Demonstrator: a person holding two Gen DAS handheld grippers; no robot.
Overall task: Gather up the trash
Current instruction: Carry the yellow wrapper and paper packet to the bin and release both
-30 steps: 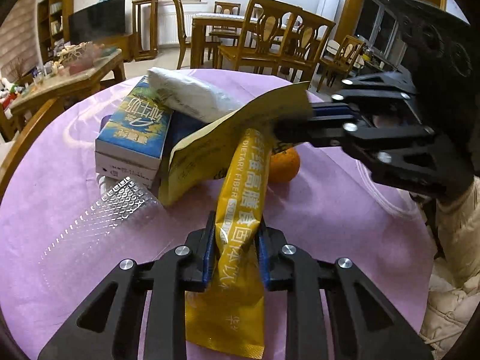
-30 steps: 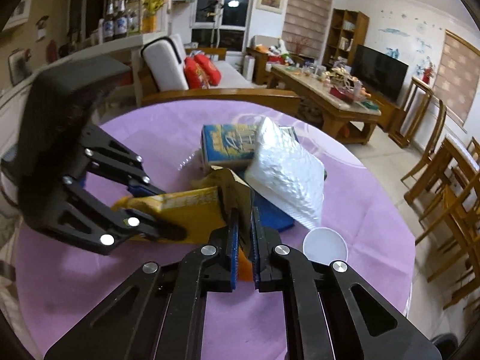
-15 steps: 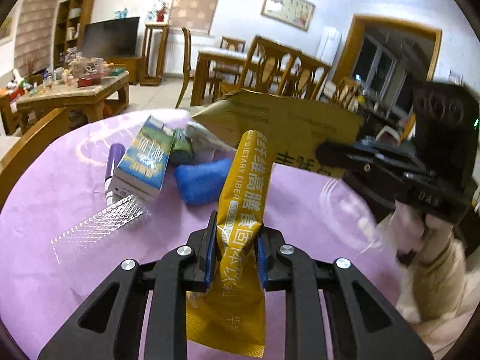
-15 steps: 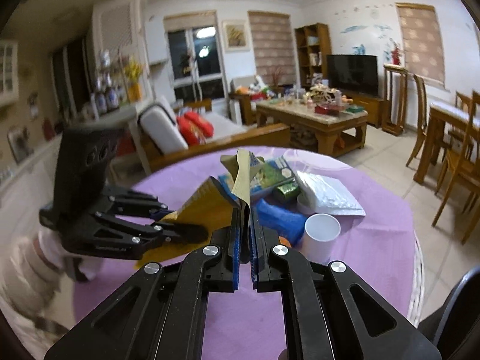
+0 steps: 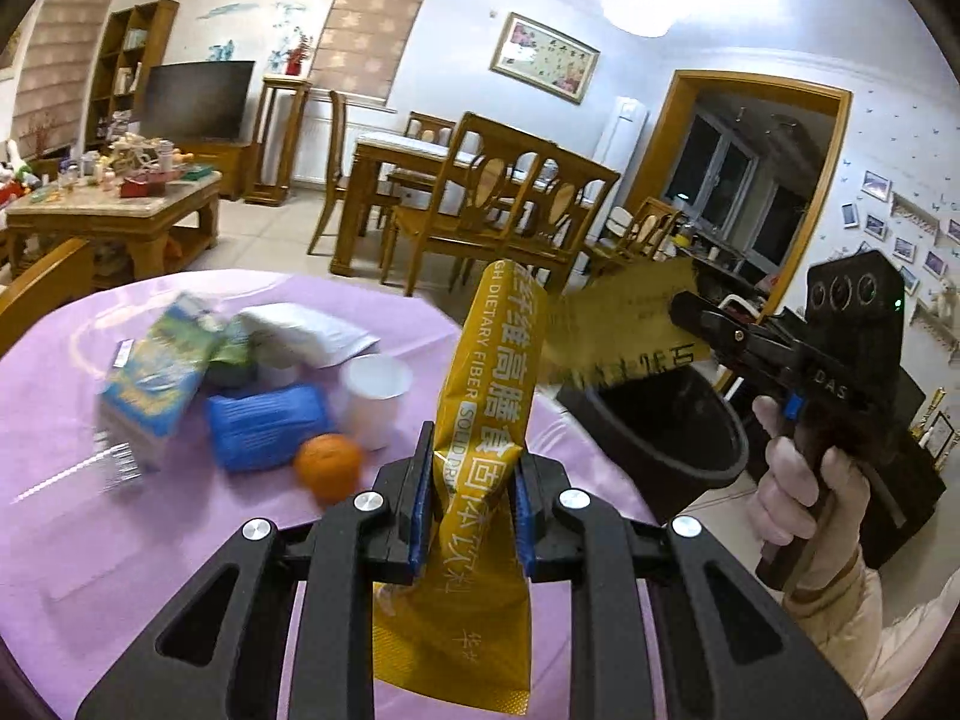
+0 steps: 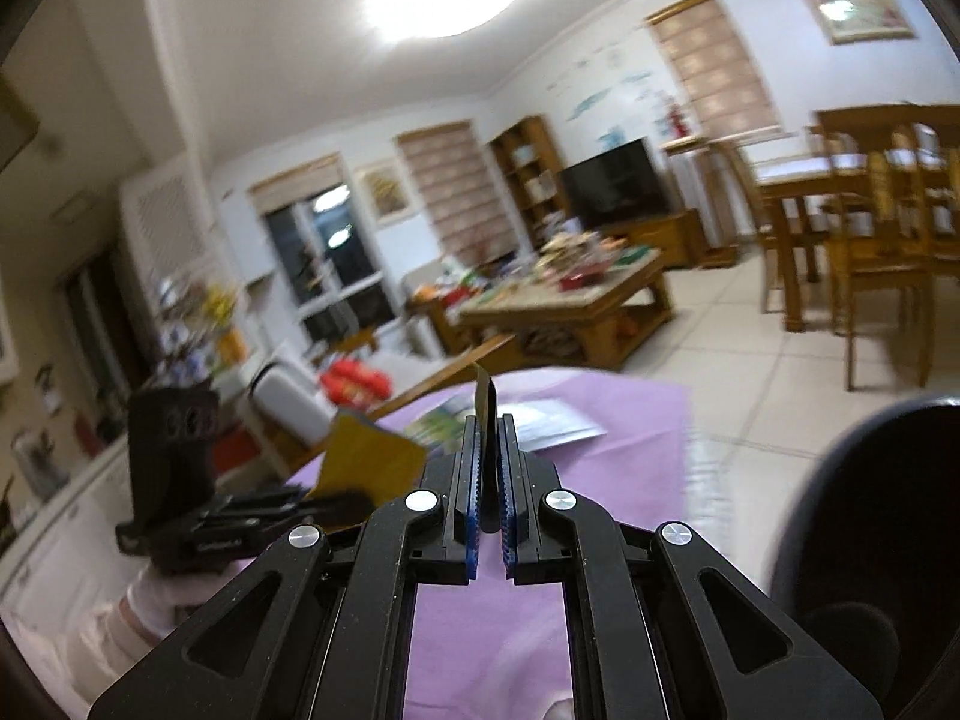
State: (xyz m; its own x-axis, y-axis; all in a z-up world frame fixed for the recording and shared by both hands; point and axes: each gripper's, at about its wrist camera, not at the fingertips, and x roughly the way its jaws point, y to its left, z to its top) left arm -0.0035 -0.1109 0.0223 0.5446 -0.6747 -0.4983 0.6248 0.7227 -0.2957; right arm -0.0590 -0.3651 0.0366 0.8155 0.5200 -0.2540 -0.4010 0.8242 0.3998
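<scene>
Wrapper (image 5: 480, 450) pinched between left gripper (image 5: 471, 516) and right gripper (image 6: 491, 492), above bin (image 5: 654, 420).

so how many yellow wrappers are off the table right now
2. A long yellow packet is pinched in the left tongs; a flatter yellow wrapper is held by the right tongs, over the black bin. Others could be hidden.

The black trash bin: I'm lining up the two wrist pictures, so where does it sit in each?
Left wrist view: the black trash bin sits right of centre, past the purple table's edge, under the right gripper.
Right wrist view: only its dark curved rim shows, blurred, at the lower right edge.
Shared landmark: the television against the far wall.
</scene>
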